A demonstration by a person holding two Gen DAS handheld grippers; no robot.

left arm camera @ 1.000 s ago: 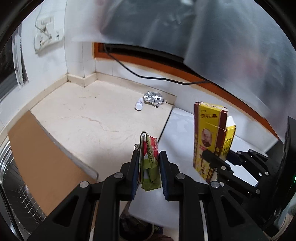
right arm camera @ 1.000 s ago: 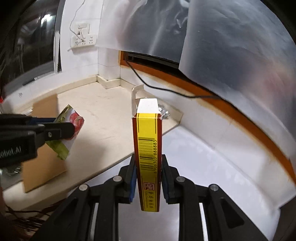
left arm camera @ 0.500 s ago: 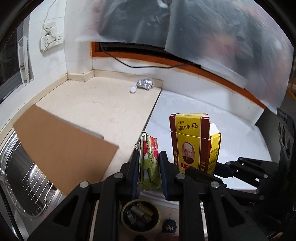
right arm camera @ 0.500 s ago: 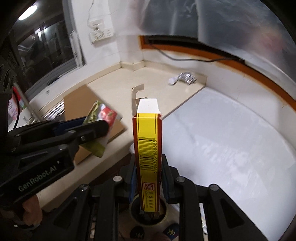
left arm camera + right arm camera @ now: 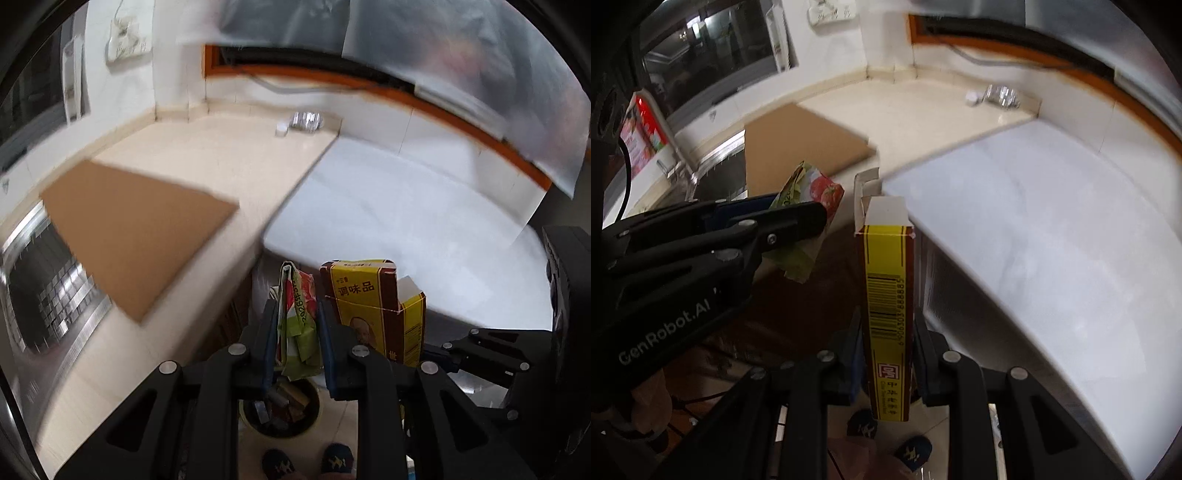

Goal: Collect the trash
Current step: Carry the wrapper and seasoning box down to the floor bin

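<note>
My left gripper [image 5: 295, 325] is shut on a crumpled green and red snack wrapper [image 5: 299, 321], held in front of the counter edge above a round trash bin [image 5: 280, 410] on the floor. The wrapper also shows in the right wrist view [image 5: 809, 206]. My right gripper [image 5: 886, 339] is shut on an upright yellow and brown seasoning box [image 5: 886, 295] with its top flap open. That box appears just right of the wrapper in the left wrist view [image 5: 373, 314]. Crumpled foil [image 5: 304, 121] and a small white cap [image 5: 281, 130] lie at the counter's far edge.
A brown cardboard sheet [image 5: 136, 229] lies over the beige counter and part of the steel sink [image 5: 44, 295]. A white surface [image 5: 406, 221] lies to the right. A person's dark shoes [image 5: 306, 461] stand on the floor by the bin. A wall socket [image 5: 127, 44] is high left.
Both grippers have pulled back from the counter and lowered, still holding their items. The floor bin and shoes now show more fully below the wrapper.
</note>
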